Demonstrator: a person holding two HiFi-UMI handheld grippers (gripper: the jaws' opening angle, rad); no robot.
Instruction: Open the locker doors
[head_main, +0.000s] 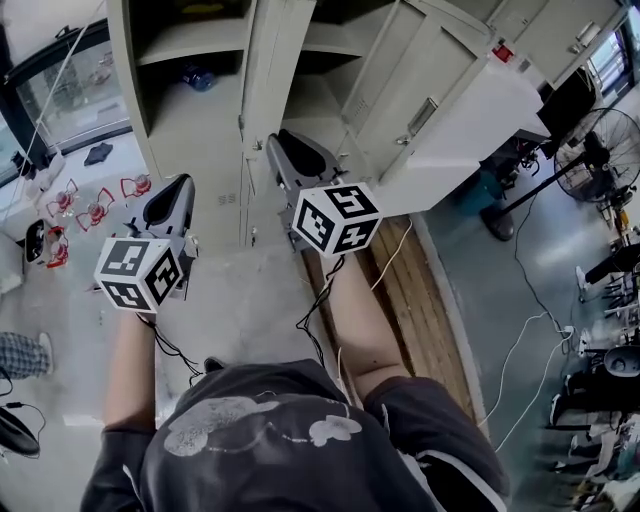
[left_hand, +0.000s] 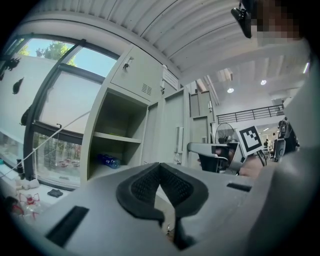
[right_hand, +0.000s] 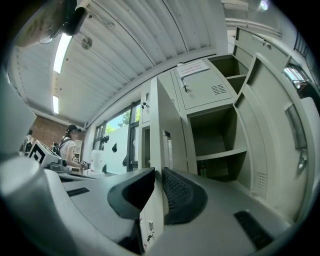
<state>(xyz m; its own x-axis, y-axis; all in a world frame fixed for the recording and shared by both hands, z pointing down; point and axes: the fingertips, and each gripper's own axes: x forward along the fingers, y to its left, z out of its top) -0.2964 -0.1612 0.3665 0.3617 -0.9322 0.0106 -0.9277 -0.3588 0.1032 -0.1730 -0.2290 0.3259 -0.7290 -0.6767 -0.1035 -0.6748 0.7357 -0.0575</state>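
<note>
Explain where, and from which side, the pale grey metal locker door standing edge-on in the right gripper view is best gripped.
Grip the pale grey metal locker door by its free vertical edge, below the handle strip. It stands ajar and edge-on, a thin sheet, so come straight at the edge with one jaw on each face. The right gripper is clamped there.

The half-open door (right_hand: 159, 145) stands edge-on between the fingers of the right gripper (right_hand: 156, 182), seemingly pinched. An open compartment (left_hand: 125, 152) offers room above a bottle (left_hand: 108, 160); a wide-swung door (head_main: 440, 110) bars the right.
</note>
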